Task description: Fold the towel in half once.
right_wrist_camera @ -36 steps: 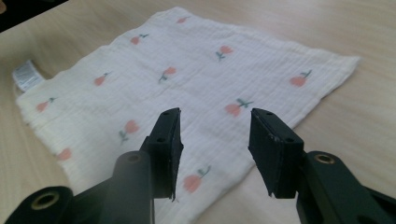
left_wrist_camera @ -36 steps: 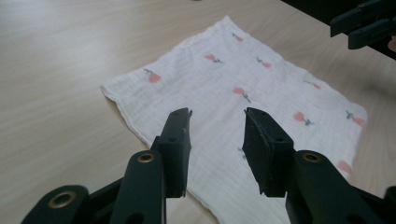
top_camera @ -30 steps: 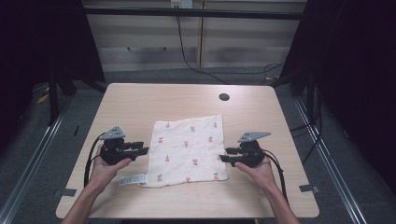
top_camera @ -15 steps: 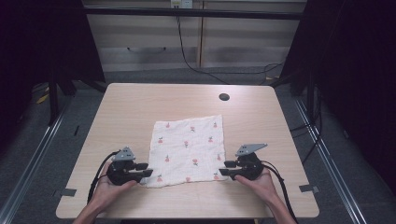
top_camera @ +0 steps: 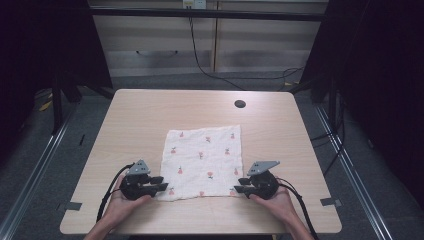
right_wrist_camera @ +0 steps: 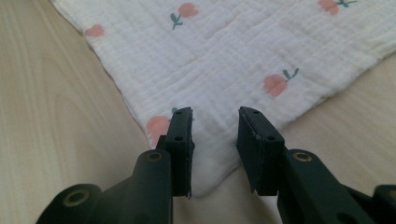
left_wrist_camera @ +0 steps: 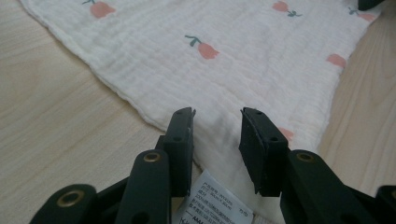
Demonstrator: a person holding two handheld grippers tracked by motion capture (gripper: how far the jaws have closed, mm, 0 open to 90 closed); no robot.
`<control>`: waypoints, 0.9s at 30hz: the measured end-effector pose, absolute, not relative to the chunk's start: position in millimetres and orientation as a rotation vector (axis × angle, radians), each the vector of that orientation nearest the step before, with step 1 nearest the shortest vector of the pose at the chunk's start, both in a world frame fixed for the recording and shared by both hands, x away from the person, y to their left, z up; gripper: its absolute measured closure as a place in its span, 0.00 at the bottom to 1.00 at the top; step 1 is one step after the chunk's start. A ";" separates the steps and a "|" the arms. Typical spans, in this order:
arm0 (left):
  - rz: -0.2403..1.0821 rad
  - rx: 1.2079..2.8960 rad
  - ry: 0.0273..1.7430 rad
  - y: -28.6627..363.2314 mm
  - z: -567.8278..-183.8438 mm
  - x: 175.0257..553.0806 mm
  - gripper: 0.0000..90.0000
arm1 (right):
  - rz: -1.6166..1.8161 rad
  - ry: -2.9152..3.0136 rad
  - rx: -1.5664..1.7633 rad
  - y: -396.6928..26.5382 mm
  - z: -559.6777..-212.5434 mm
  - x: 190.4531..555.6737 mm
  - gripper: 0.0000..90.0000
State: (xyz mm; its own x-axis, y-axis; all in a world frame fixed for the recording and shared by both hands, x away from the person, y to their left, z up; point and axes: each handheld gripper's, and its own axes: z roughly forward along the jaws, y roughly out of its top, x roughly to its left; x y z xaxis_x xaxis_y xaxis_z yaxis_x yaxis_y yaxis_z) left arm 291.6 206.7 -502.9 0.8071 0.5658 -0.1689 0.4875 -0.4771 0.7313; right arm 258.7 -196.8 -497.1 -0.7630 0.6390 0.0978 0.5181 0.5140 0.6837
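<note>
Both grippers sit at the near corners of the tulip-print muslin cloth (top_camera: 204, 161), flat on the table (top_camera: 130, 115). Left gripper (left_wrist_camera: 217, 122) and right gripper (right_wrist_camera: 215, 120) have just been closing, jaws half-narrowed astride the corners, not yet pinching. Closing too high could miss the fabric.

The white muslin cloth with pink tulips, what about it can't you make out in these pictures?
- Care label print: too small and blurred in the left gripper view, partly behind the left gripper.
- Near right cloth corner: right gripper covers part of it.
- Whether either gripper's pads touch the cloth: high view too small.
</note>
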 end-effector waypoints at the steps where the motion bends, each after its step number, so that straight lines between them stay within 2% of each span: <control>1: 0.113 2.163 0.771 205.7 -502.6 290.4 0.72 | 1.093 2.590 1.000 -197.9 -497.3 255.5 0.73; 20: 0.059 2.232 0.663 191.4 -497.7 234.9 0.72 | 1.127 2.629 1.034 -217.0 -494.9 206.2 0.73; 27: 0.029 2.171 0.712 199.0 -489.7 245.2 0.71 | 1.142 2.604 1.068 -214.7 -491.5 206.2 0.70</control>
